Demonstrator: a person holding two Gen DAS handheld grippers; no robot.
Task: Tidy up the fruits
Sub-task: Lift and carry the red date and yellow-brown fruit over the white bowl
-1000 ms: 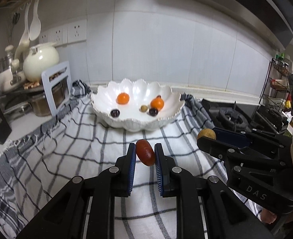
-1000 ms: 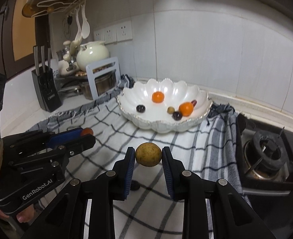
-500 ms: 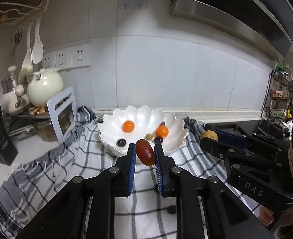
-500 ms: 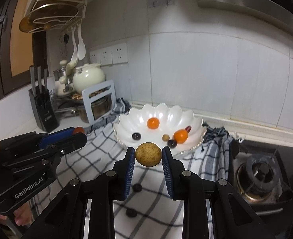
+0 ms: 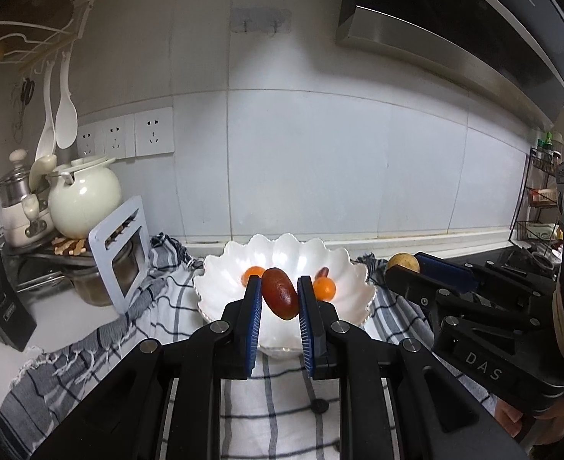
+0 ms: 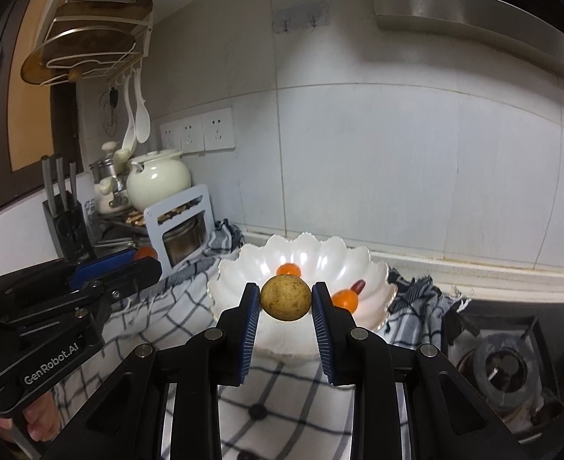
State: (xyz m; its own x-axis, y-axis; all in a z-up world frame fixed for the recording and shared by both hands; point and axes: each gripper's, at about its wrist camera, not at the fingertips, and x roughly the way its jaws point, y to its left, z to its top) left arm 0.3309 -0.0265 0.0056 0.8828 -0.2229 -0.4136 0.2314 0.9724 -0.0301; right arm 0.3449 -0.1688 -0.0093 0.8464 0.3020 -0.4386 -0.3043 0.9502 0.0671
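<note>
My left gripper (image 5: 280,297) is shut on a dark red oval fruit (image 5: 279,294), held in the air in front of the white scalloped bowl (image 5: 343,264). My right gripper (image 6: 285,299) is shut on a round tan fruit (image 6: 286,297), also held up before the same bowl (image 6: 320,257). Two orange fruits (image 5: 324,288) and a small red one (image 6: 357,286) lie in the bowl; the rest of its inside is hidden behind the held fruits. Each gripper shows at the edge of the other's view, the right one (image 5: 402,264) and the left one (image 6: 143,255).
The bowl stands on a checked cloth (image 5: 166,306) with small dark fruits (image 6: 257,411) lying on it. A cream teapot (image 5: 84,197), a pot behind a white rack (image 5: 119,253) and a knife block (image 6: 65,218) crowd the left. A gas hob (image 6: 504,368) lies right.
Both grippers rose with their fruits and came closer to the bowl, which now sits lower in both views and partly behind the held fruits. Neither grip changed.
</note>
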